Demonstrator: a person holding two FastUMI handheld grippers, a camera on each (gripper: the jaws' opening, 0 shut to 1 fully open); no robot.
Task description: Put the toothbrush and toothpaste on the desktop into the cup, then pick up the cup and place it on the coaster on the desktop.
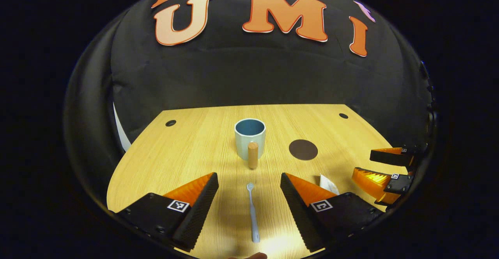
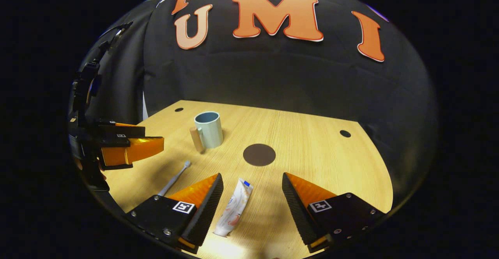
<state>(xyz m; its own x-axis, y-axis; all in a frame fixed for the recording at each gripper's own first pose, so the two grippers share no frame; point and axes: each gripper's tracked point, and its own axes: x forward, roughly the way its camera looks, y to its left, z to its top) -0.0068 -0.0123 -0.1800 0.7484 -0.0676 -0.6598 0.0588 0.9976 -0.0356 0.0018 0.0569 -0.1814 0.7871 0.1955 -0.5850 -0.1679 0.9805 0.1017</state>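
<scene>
A pale cup [image 1: 250, 138] with a blue inside and a wooden handle stands upright on the wooden desktop [image 1: 195, 150]. A round dark coaster [image 1: 303, 149] lies to its right. The toothbrush [image 1: 252, 212] lies flat between the fingers of my left gripper [image 1: 249, 185], which is open above it. In the right gripper view, the toothpaste tube [image 2: 235, 207] lies between the fingers of my open right gripper [image 2: 252, 187]. The cup [image 2: 209, 129] and the coaster [image 2: 259, 154] sit farther off, with the toothbrush [image 2: 175, 178] to the left.
The other gripper [image 1: 384, 171] shows at the right edge of the left gripper view, and at the left edge [image 2: 117, 146] of the right gripper view. Small round holes [image 1: 170, 123] mark the desktop's far corners. The black cloth wall closes the back.
</scene>
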